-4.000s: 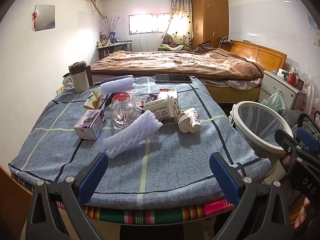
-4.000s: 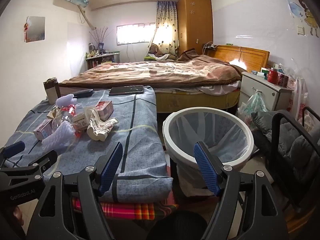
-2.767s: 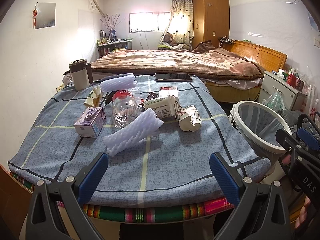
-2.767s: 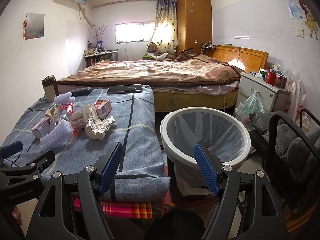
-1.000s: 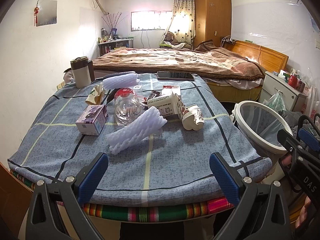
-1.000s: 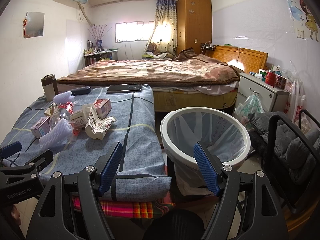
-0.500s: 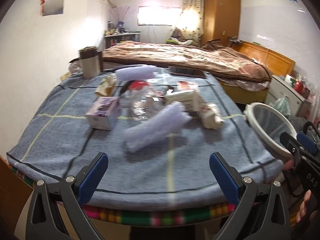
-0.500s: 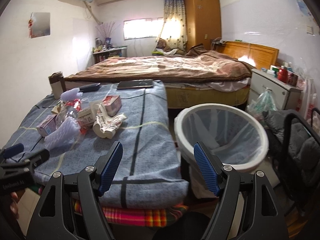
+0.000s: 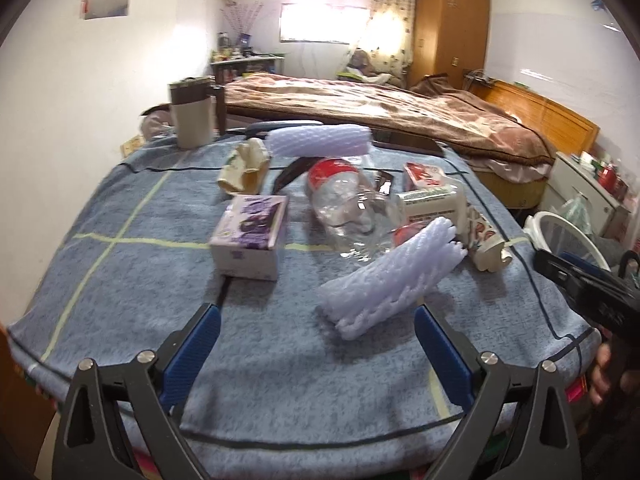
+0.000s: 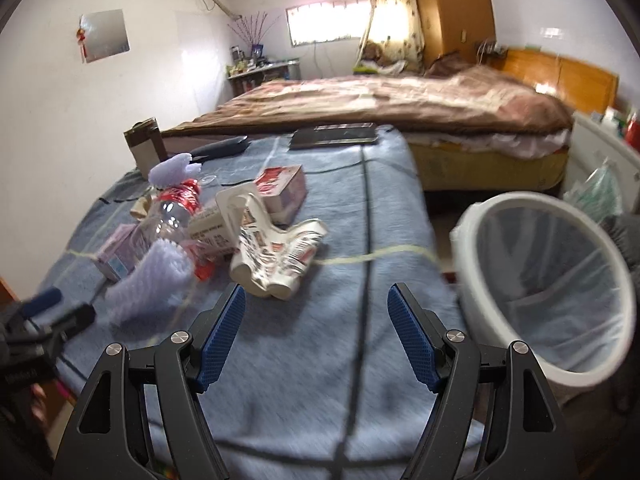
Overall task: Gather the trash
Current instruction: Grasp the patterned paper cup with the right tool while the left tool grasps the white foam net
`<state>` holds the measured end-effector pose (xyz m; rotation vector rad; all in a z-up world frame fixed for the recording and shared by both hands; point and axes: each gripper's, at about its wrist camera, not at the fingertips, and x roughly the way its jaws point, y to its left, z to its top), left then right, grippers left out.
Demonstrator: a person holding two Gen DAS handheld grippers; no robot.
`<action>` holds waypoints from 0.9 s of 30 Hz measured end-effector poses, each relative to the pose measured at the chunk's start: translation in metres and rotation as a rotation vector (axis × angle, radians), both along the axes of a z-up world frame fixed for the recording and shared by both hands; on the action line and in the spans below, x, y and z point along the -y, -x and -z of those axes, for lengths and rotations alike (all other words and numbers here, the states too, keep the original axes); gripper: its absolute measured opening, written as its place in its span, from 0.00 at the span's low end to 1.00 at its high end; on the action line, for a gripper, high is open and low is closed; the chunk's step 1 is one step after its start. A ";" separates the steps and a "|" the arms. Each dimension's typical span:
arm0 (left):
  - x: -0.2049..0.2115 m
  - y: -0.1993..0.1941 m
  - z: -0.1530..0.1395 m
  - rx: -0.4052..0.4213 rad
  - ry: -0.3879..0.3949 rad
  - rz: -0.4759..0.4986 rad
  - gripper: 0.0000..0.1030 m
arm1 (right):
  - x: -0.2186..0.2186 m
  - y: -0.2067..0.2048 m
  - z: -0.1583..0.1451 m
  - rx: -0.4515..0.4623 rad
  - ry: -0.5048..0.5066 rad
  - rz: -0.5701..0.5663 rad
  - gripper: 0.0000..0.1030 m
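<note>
Only from the right wrist does the trash bin's mesh interior show; both tongs, left just narrowing and right, gape empty above the table.

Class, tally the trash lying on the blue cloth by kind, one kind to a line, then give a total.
Foam net sleeves: 2
Plastic bottle: 1
Cartons and small boxes: 3
Crushed paper cups: 2
Crumpled wrapper: 1
Total: 9

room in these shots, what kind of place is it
Most likely a lived-in bedroom in a home. A bed with a brown blanket fills the back, a tall wooden wardrobe stands by the curtained window, and a cloth-covered table of litter sits beside a white bin.
</note>
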<state>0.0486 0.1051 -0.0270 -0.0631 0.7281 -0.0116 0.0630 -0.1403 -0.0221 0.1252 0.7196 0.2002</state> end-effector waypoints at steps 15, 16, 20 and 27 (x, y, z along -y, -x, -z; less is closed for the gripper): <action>0.012 -0.030 0.002 -0.015 0.012 0.134 0.91 | -0.017 -0.037 0.012 -0.107 -0.029 -0.038 0.73; 0.013 -0.031 0.001 -0.014 0.012 0.142 0.91 | -0.018 -0.042 0.012 -0.116 -0.037 -0.040 0.73; 0.017 -0.037 0.003 -0.022 -0.017 0.168 0.91 | -0.011 -0.050 0.014 -0.146 -0.113 -0.025 0.73; 0.027 -0.042 0.010 -0.049 -0.050 0.220 0.88 | -0.017 -0.062 0.020 -0.183 -0.113 -0.007 0.68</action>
